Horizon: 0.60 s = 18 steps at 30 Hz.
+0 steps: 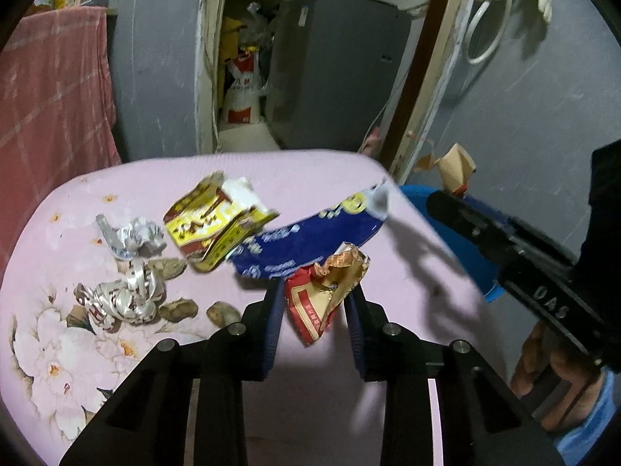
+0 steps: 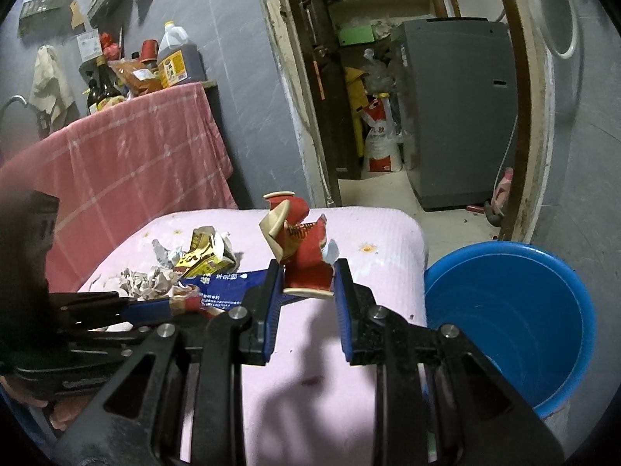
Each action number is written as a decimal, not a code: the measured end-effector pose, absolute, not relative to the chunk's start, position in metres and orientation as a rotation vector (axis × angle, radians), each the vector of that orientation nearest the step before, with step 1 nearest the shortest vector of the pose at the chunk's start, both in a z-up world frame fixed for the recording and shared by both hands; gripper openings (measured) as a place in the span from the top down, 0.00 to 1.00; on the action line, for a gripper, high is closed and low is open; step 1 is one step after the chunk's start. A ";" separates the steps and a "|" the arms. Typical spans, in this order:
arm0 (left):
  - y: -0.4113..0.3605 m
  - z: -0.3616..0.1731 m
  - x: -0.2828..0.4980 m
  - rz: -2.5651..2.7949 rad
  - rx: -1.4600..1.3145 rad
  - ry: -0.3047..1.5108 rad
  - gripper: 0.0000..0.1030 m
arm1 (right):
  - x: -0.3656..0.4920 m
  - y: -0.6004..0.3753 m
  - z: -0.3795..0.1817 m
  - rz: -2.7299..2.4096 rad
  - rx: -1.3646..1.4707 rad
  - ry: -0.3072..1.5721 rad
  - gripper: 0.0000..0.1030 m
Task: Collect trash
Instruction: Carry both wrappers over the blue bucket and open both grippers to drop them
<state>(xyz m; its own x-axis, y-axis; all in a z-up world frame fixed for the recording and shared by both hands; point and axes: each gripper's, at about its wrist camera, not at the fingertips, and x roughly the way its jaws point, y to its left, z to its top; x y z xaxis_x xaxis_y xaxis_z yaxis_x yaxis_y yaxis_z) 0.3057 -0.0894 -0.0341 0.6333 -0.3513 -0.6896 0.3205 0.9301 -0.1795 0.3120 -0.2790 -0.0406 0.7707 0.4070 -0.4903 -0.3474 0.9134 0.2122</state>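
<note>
My left gripper (image 1: 315, 287) is shut on a crumpled red and tan wrapper (image 1: 322, 299), held just above the pink flowered tabletop (image 1: 271, 178). Behind it lie a long blue wrapper (image 1: 302, 240), a yellow and red packet (image 1: 209, 225), two crumpled white wrappers (image 1: 132, 233) and some peanut shells (image 1: 178, 308). My right gripper (image 2: 307, 272) is shut on a torn red carton (image 2: 306, 260), over the table's right part. A blue bucket (image 2: 504, 310) stands on the floor to its right. The left gripper (image 2: 170, 303) shows at the left of the right wrist view.
A pink checked cloth (image 2: 136, 163) covers a counter with bottles (image 2: 174, 58) at the back left. An open doorway (image 2: 388, 116) behind the table leads to a grey appliance (image 2: 458, 116) and sacks. A hand (image 1: 559, 380) holds the right gripper.
</note>
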 end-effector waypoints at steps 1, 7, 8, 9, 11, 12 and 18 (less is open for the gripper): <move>-0.090 -0.029 0.305 -0.388 -0.049 0.776 0.74 | 0.311 -0.281 -0.039 0.404 0.114 0.545 0.75; -0.096 0.001 0.307 -0.416 -0.119 0.659 0.74 | 0.300 -0.297 -0.023 0.335 0.119 0.441 0.74; -0.098 0.005 0.308 -0.421 -0.128 0.641 0.74 | 0.298 -0.300 -0.021 0.319 0.120 0.423 0.74; -0.101 0.009 0.309 -0.428 -0.134 0.626 0.74 | 0.297 -0.303 -0.019 0.307 0.122 0.410 0.74; -0.109 0.016 0.312 -0.441 -0.133 0.601 0.74 | 0.294 -0.312 -0.015 0.275 0.123 0.383 0.74; -0.115 0.021 0.313 -0.453 -0.130 0.587 0.74 | 0.293 -0.316 -0.013 0.260 0.124 0.373 0.74; -0.155 0.031 0.335 -0.522 -0.129 0.578 0.74 | 0.299 -0.351 -0.012 0.160 0.190 0.364 0.74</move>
